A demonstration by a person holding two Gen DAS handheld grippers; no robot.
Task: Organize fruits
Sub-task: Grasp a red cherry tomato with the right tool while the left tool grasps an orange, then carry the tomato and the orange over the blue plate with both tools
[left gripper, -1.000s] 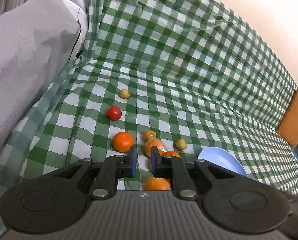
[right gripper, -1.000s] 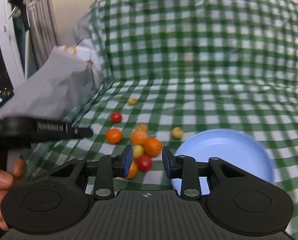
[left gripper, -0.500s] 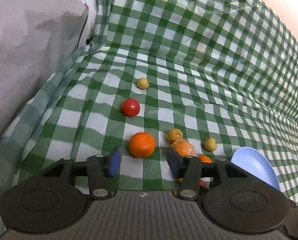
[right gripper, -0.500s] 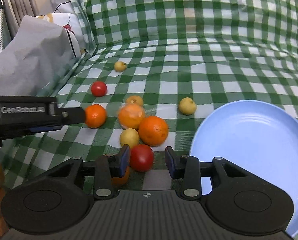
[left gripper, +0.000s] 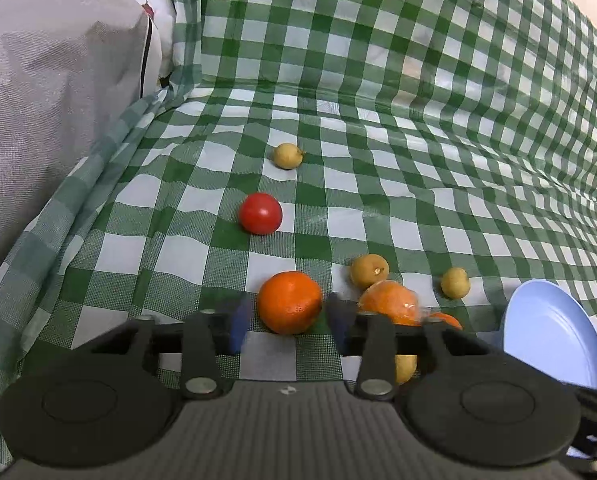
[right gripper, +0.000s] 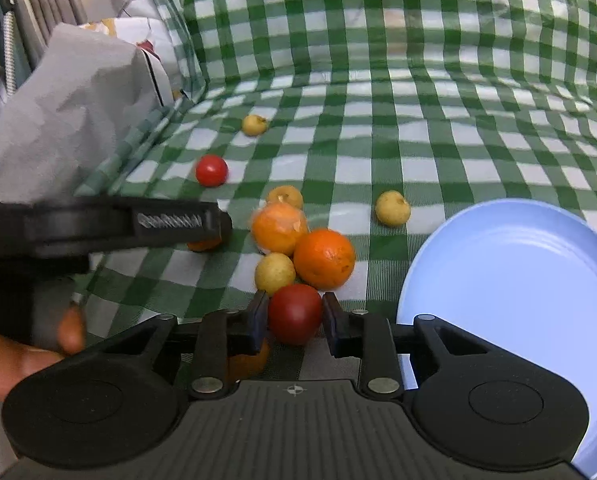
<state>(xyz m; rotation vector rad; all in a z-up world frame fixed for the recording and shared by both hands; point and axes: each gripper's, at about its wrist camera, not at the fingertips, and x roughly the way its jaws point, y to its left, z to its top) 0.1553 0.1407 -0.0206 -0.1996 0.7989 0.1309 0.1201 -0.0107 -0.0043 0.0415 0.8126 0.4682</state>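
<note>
Fruits lie scattered on a green-checked cloth [left gripper: 378, 140]. In the left wrist view an orange [left gripper: 289, 302] sits between the blue pads of my left gripper [left gripper: 288, 322]. Its jaws are closing, with small gaps still showing on both sides. In the right wrist view my right gripper [right gripper: 294, 322] is closing on a red tomato [right gripper: 295, 314], and both pads touch its sides. Just beyond lie a yellow fruit [right gripper: 274, 273], a second orange [right gripper: 324, 258] and a film-wrapped orange [right gripper: 278, 228]. A light blue plate [right gripper: 518, 280] lies to the right.
A second tomato [left gripper: 260, 213] and a small yellow fruit [left gripper: 287, 155] lie farther back; two more yellow fruits [left gripper: 369, 270] [left gripper: 455, 283] lie near the plate [left gripper: 554, 340]. A grey cloth bundle [left gripper: 50, 100] rises on the left. A hand [right gripper: 18, 360] holds the left gripper, with one finger [right gripper: 170, 222] crossing the right view.
Both grippers have come down and closer to the fruit. The left jaws went from shut to wide, then narrowed around the orange. The right jaws now frame the red tomato.
</note>
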